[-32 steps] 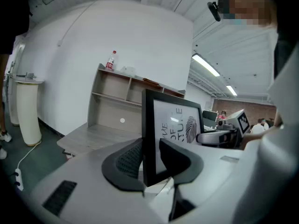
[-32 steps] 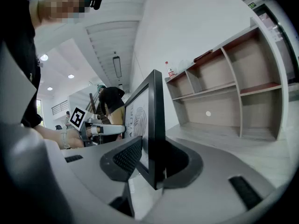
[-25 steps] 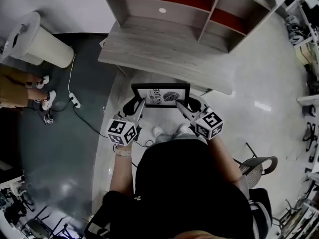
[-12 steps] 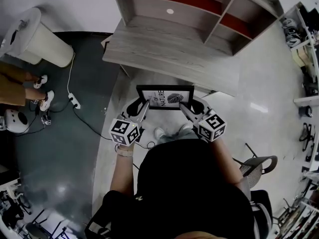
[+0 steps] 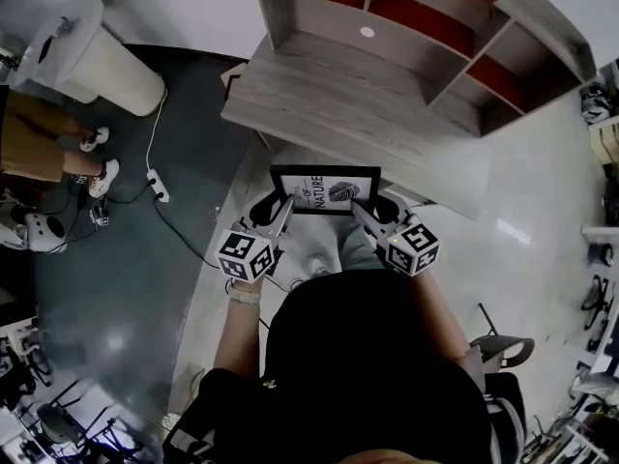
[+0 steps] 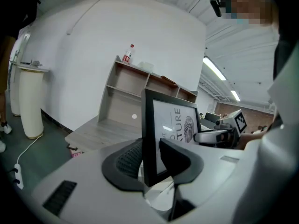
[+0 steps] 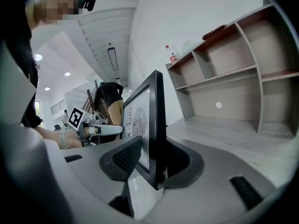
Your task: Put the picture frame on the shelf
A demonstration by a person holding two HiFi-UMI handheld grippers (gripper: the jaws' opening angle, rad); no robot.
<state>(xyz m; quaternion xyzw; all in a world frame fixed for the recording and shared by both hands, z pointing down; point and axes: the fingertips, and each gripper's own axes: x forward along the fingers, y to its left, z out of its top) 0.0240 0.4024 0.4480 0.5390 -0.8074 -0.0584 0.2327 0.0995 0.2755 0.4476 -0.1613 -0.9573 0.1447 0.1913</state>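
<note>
A black picture frame (image 5: 325,191) with a fingerprint print is held upright in the air, just in front of the desk's front edge. My left gripper (image 5: 283,204) is shut on its left side and my right gripper (image 5: 360,208) is shut on its right side. The left gripper view shows the frame (image 6: 170,134) edge-on between the left gripper's (image 6: 149,157) dark pads. In the right gripper view, the frame (image 7: 149,125) stands likewise inside the right gripper (image 7: 152,160). The grey and red shelf unit (image 5: 406,37) rises behind the wooden desk top (image 5: 348,104).
A white cylindrical stand (image 5: 92,51) is at the left, with a cable and power strip (image 5: 155,187) on the dark floor. Another person's legs (image 5: 58,153) show at the far left. A chair (image 5: 503,341) is at the right. A bottle (image 6: 126,54) tops the shelf.
The view has shifted so the desk and shelf sit further right. The frame, still gripped on both sides, has come slightly nearer the desk's front edge.
</note>
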